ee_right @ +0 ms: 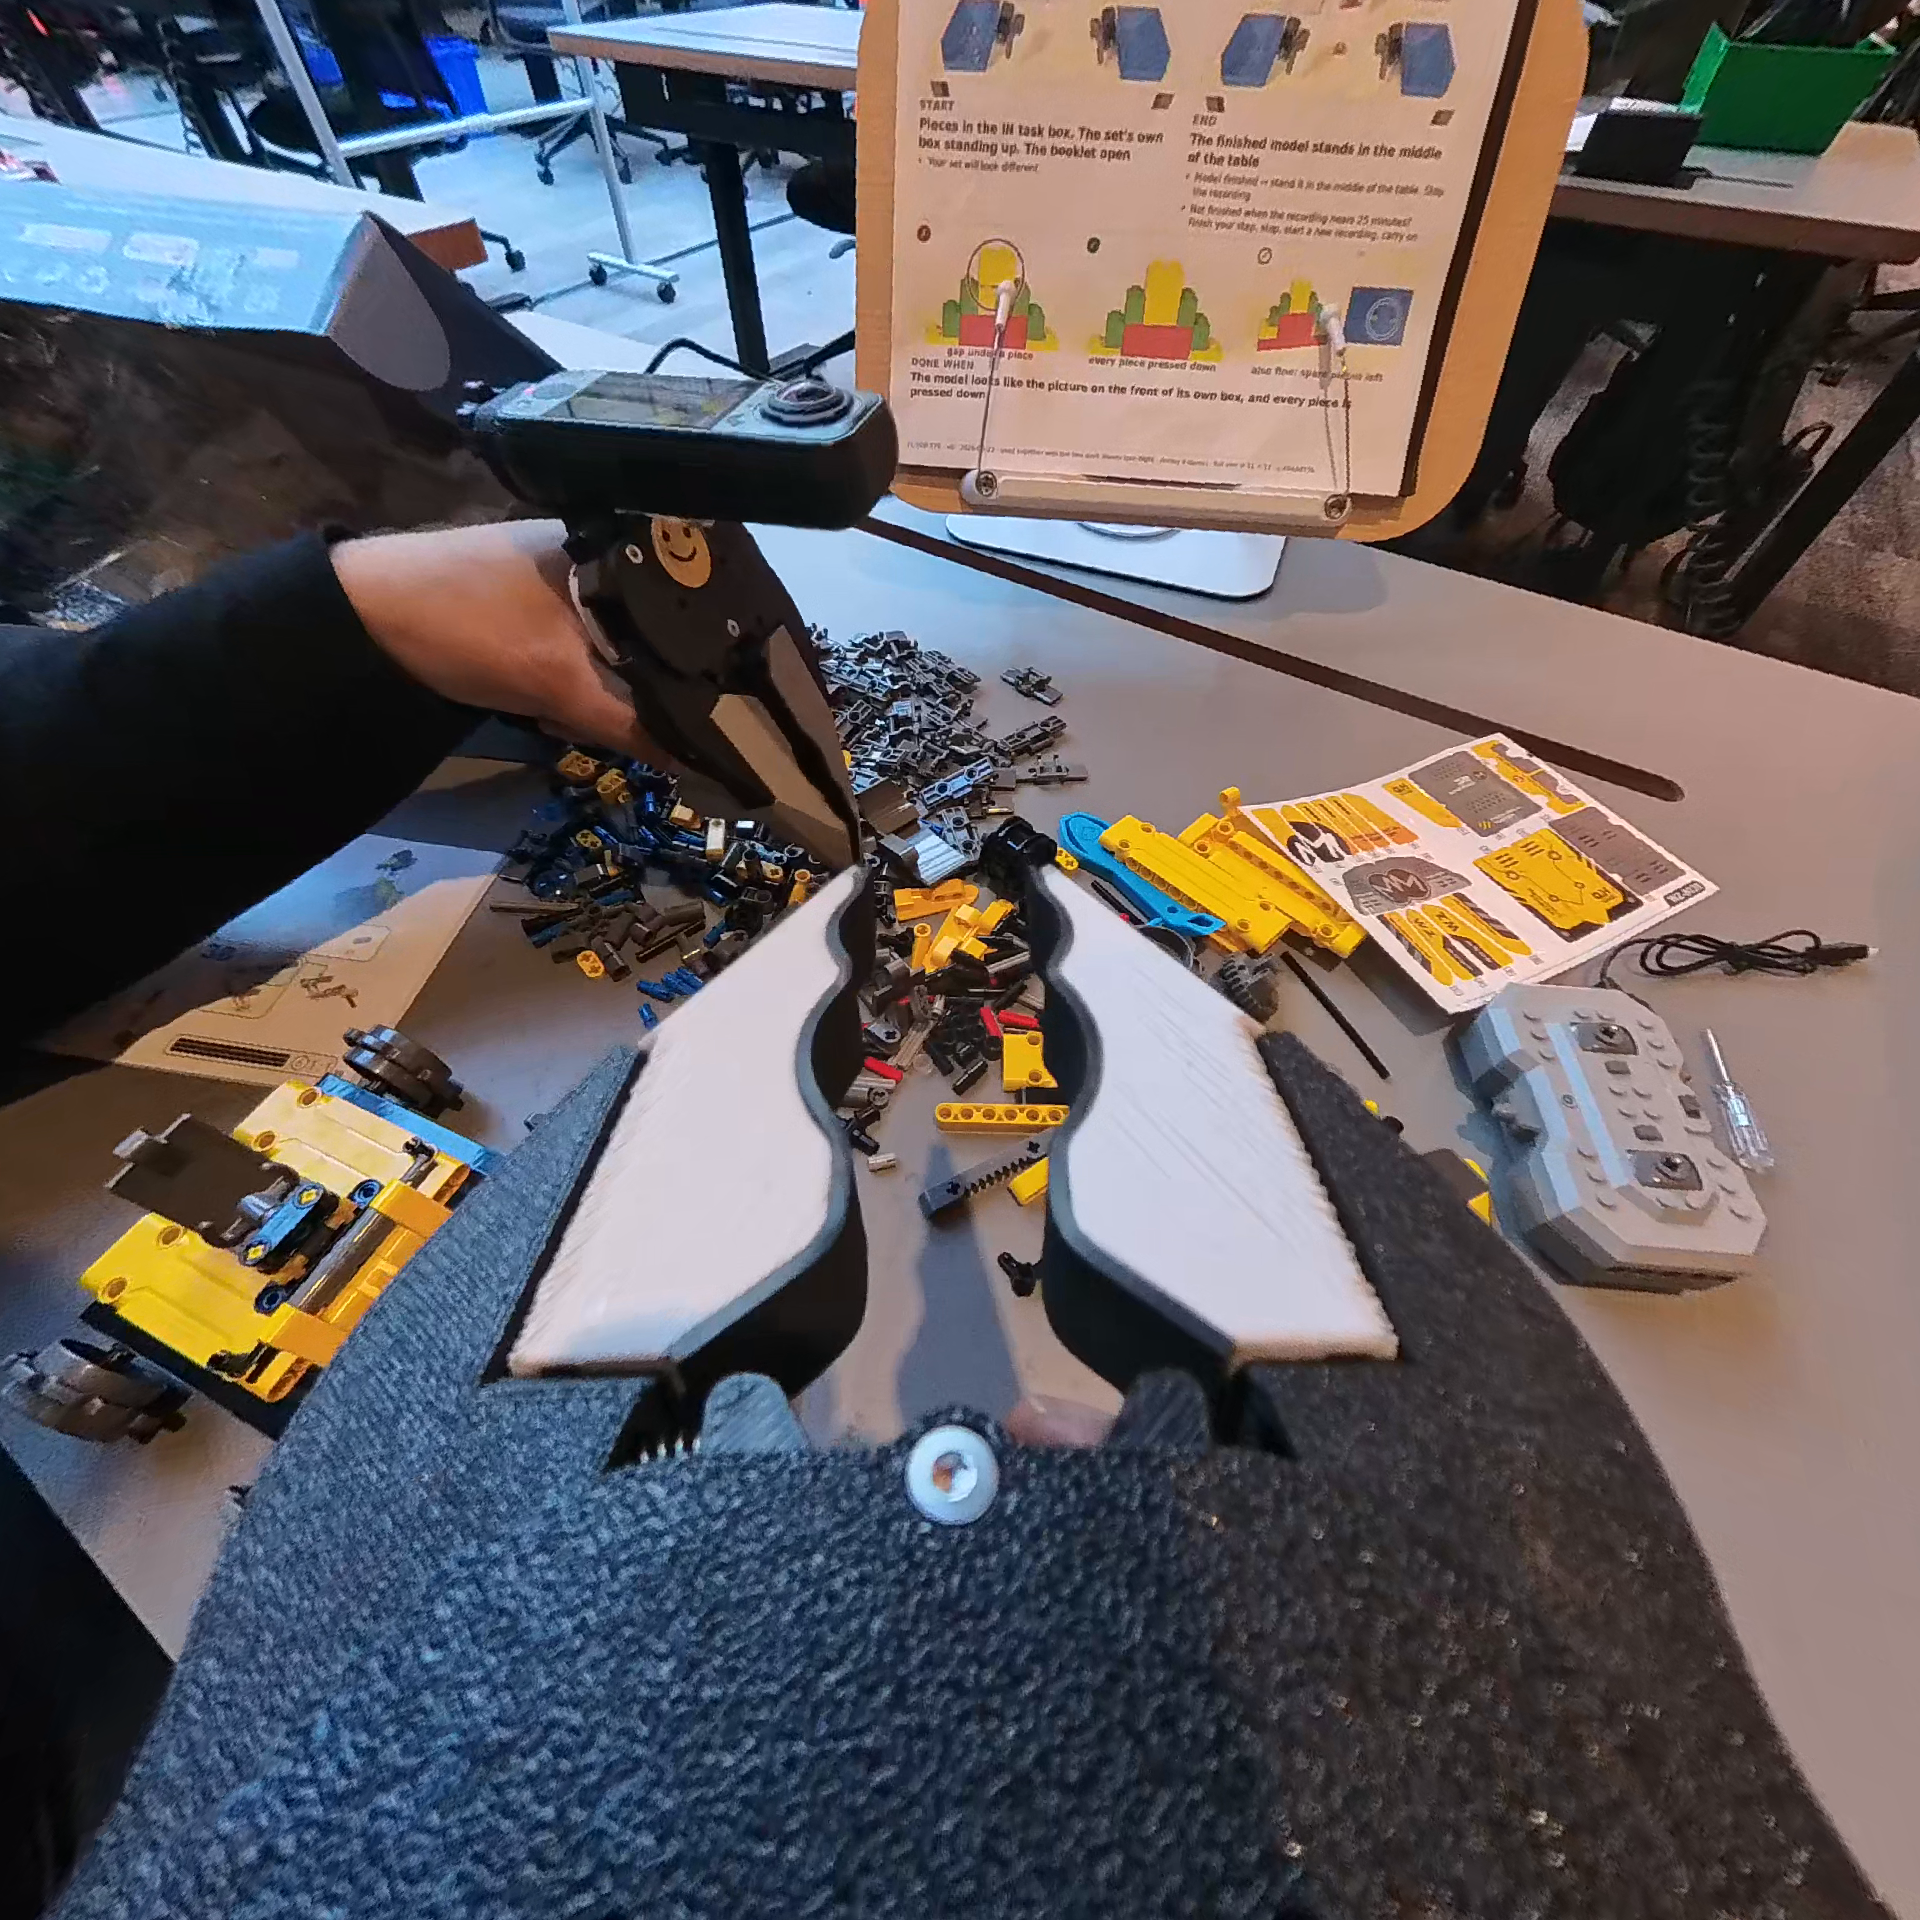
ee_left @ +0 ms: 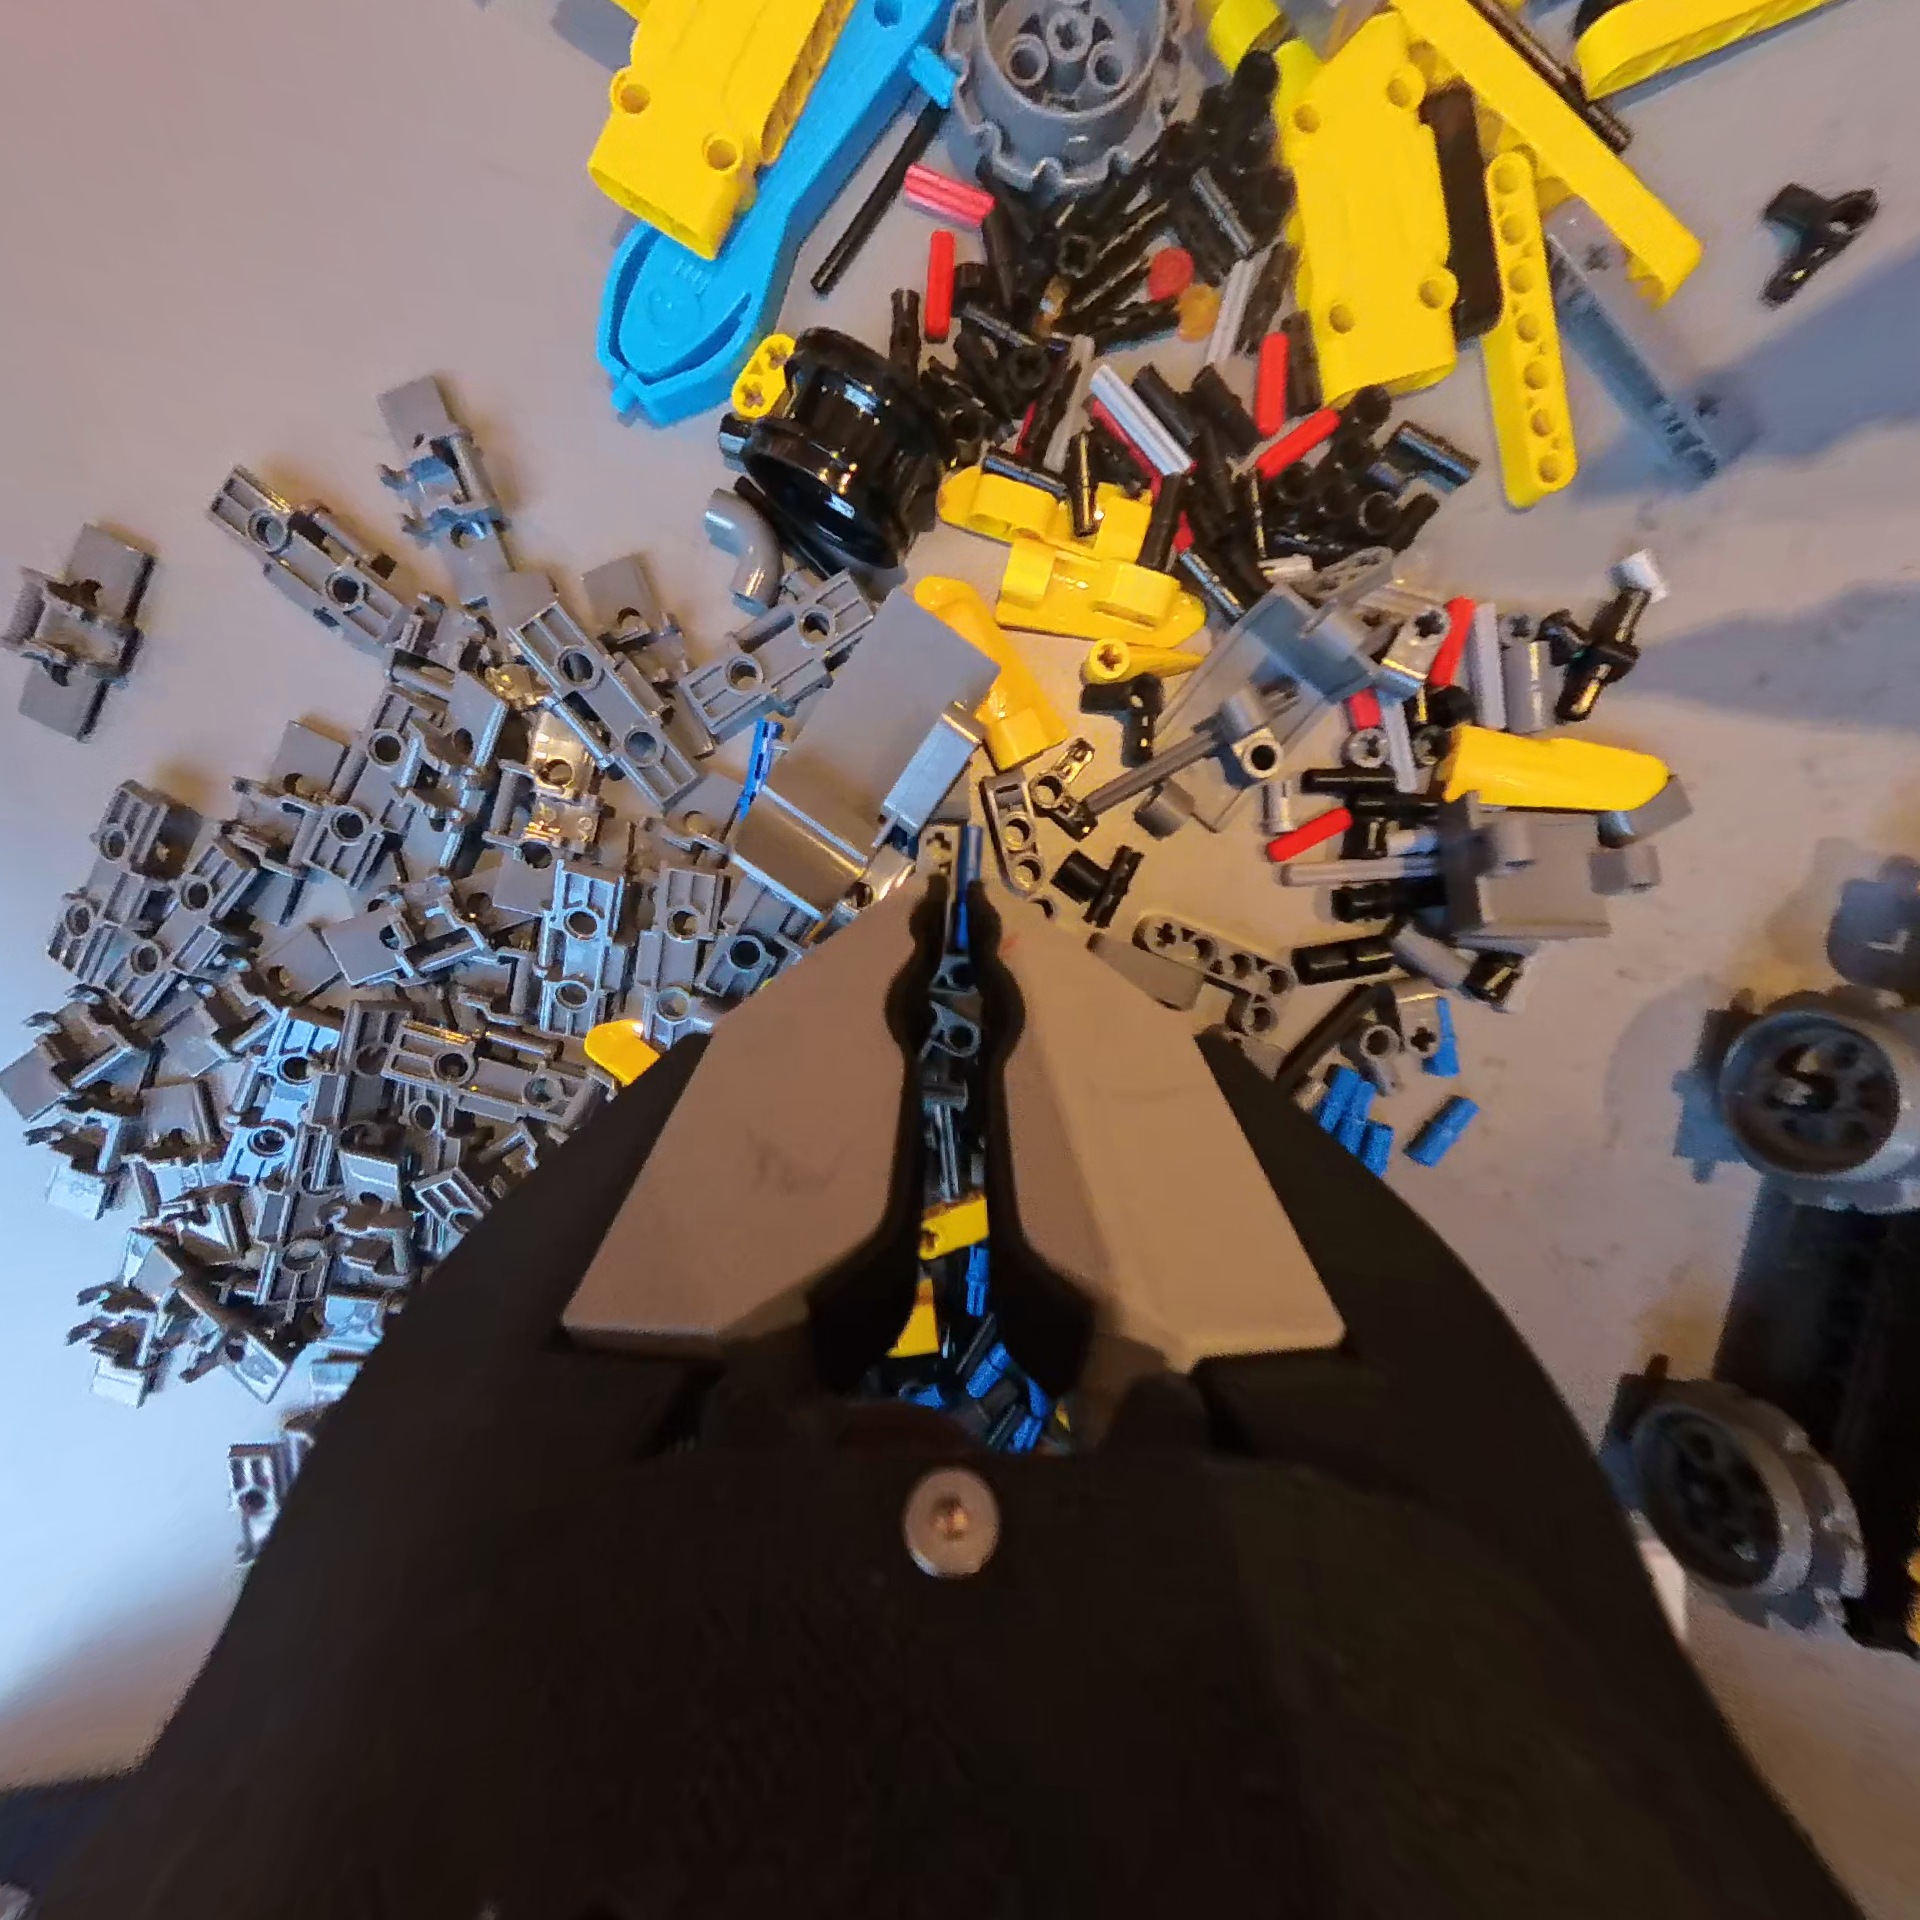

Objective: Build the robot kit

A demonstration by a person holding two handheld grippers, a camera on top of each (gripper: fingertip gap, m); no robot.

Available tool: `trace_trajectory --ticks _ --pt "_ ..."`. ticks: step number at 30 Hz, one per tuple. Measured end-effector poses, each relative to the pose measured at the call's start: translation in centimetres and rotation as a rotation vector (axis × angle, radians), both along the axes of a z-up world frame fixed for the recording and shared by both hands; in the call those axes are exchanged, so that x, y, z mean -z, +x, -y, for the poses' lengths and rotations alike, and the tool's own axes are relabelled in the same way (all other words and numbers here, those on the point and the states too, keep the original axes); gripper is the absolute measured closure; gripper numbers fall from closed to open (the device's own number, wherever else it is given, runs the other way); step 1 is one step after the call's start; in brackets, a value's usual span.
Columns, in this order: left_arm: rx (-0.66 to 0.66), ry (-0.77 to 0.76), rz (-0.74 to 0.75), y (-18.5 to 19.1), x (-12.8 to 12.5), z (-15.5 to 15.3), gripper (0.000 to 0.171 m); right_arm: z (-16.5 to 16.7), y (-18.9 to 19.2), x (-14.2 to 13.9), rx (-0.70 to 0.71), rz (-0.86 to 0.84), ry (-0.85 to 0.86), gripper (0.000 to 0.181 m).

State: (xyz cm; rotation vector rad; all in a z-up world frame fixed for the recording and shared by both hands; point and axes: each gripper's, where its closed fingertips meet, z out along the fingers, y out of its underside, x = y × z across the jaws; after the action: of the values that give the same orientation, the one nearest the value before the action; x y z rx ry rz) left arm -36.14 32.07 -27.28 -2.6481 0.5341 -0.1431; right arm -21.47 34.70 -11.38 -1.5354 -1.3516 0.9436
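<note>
Left gripper point(ee_left: 951, 894): fingers nearly together, tips down in the parts pile; whether they pinch a piece, cannot tell.
Landmark: black wheel hub point(ee_left: 831, 457).
Grey link pile point(ee_left: 343, 935): left of and below the hub.
Blue tool point(ee_left: 717, 239): just above the hub.
Right gripper point(ee_right: 951, 883): fingers spread, empty, above the pile.
Grey control unit point(ee_right: 1605, 1132): right of the pile.
</note>
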Motion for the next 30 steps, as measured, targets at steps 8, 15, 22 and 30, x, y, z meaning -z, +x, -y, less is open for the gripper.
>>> trace_trajectory --ticks 8,15,22,30 --pt "0.004 -0.018 -0.072 -0.7 0.0 0.5 0.162 0.7 -0.4 0.1 -0.021 -0.001 0.005 0.153" --pt "0.026 0.002 -0.104 -0.6 0.1 0.2 0.159 1.2 -0.4 -0.3 -0.031 -0.007 0.019 0.153" --pt "0.110 0.037 -0.210 -0.4 -0.5 0.2 0.156 1.2 -0.2 -0.7 -0.029 -0.019 0.026 0.153" --pt "0.145 0.060 -0.211 -0.4 0.1 -0.1 0.156 1.3 -0.2 -0.6 -0.035 -0.016 0.023 0.153"
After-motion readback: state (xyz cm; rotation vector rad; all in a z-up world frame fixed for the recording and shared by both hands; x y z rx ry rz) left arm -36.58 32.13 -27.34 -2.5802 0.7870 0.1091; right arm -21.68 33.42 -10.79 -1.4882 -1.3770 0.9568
